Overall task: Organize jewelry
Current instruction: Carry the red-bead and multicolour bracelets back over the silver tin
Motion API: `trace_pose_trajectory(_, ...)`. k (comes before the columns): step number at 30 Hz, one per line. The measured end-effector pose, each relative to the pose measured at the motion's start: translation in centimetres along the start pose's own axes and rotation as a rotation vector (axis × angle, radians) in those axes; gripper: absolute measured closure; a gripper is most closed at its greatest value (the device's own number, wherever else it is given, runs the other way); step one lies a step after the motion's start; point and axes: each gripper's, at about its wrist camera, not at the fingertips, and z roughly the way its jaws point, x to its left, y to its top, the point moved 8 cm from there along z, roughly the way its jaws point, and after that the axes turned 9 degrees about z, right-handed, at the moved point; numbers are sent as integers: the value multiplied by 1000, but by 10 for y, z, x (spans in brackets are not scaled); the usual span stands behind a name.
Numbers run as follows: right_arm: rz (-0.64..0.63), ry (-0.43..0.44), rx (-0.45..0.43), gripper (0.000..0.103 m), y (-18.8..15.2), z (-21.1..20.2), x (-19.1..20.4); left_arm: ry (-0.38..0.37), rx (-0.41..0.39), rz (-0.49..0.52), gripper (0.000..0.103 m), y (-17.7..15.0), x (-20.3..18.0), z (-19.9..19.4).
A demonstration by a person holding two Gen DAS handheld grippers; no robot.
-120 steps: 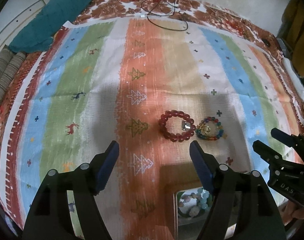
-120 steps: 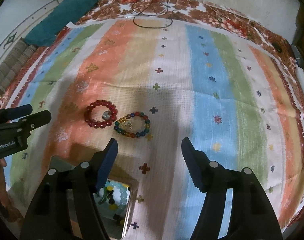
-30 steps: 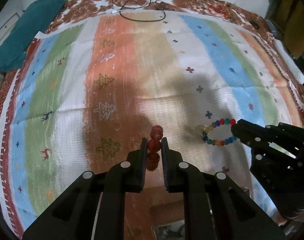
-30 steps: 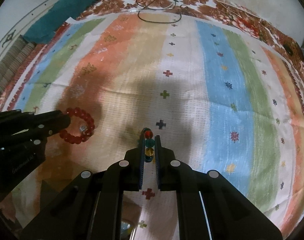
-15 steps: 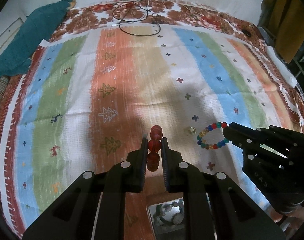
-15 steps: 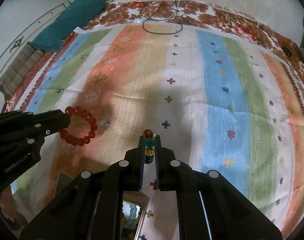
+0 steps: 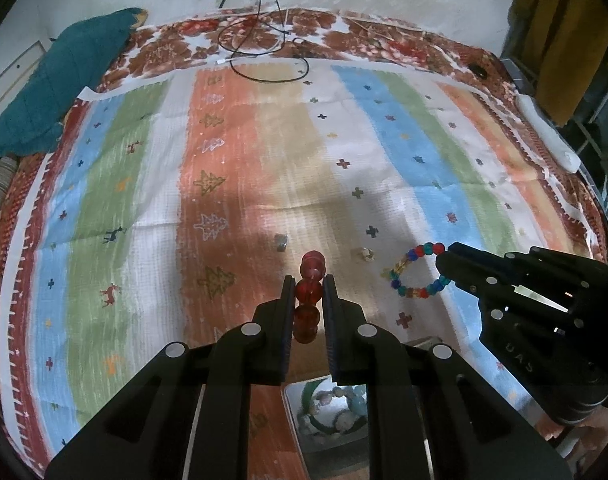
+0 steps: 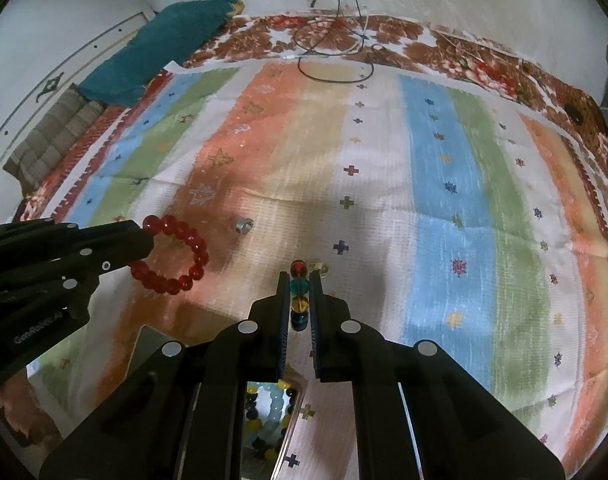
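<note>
My left gripper (image 7: 308, 294) is shut on a red bead bracelet (image 7: 311, 280), held edge-on above the striped cloth; in the right wrist view the bracelet (image 8: 184, 236) hangs as a ring from the left gripper (image 8: 138, 240). My right gripper (image 8: 299, 300) is shut on a multicoloured bead bracelet (image 8: 298, 286); in the left wrist view that bracelet (image 7: 407, 276) hangs from the right gripper (image 7: 447, 256). A small silver ring (image 7: 280, 242) (image 8: 243, 224) and a small gold ring (image 7: 365, 254) (image 8: 321, 267) lie on the cloth.
A metal box (image 7: 292, 396) (image 8: 294, 412) holding several bead bracelets sits below the grippers at the near edge. A teal cushion (image 7: 56, 84) lies at the far left. A black cable (image 7: 264, 52) loops at the far edge of the cloth (image 7: 423, 152).
Both grippers closed on the bracelets and lifted them off the cloth. They have since risen and pulled back, and two small rings that lay inside the bracelets stay on the cloth.
</note>
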Motion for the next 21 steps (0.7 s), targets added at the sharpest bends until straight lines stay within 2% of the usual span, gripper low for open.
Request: trace_pose_trajectory(21, -54, 47, -42, 93, -24, -39, 18, -23, -61, 56, 90, -24, -21, -42)
